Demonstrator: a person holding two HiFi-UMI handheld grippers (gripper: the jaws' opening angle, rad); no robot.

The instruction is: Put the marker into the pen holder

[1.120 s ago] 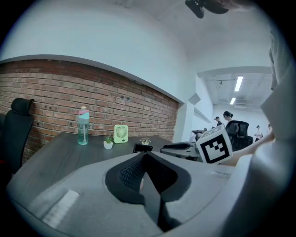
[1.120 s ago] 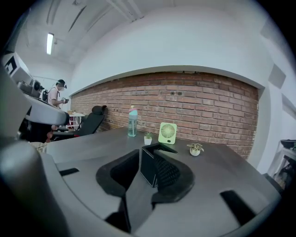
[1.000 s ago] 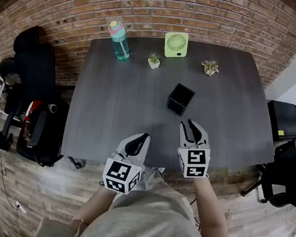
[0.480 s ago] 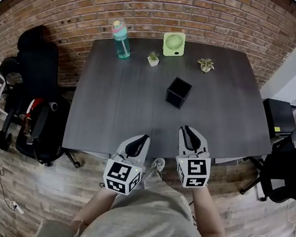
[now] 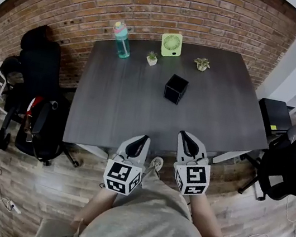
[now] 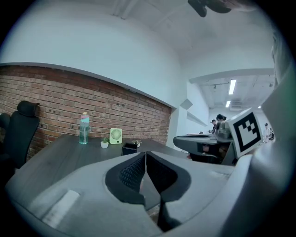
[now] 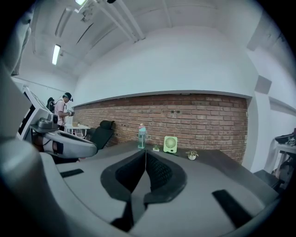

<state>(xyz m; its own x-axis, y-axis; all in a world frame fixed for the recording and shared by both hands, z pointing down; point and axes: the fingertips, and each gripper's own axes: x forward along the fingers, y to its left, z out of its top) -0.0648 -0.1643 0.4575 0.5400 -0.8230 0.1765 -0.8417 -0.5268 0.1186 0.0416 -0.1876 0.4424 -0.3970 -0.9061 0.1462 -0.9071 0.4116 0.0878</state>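
Both shut tight, empty: left gripper (image 5: 143, 138), right gripper (image 5: 184, 134). Hover side by side at near edge of table (image 5: 116, 104), well apart from holder (image 5: 175, 88).

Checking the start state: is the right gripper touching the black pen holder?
Apart: head view shows bare table between right gripper and pen holder.

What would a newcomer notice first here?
Two grey tools, the left tool and the right tool, both shut and empty, hover by the near edge of a dark table. A black box stands at its middle; a green fan and a teal bottle line its far edge.
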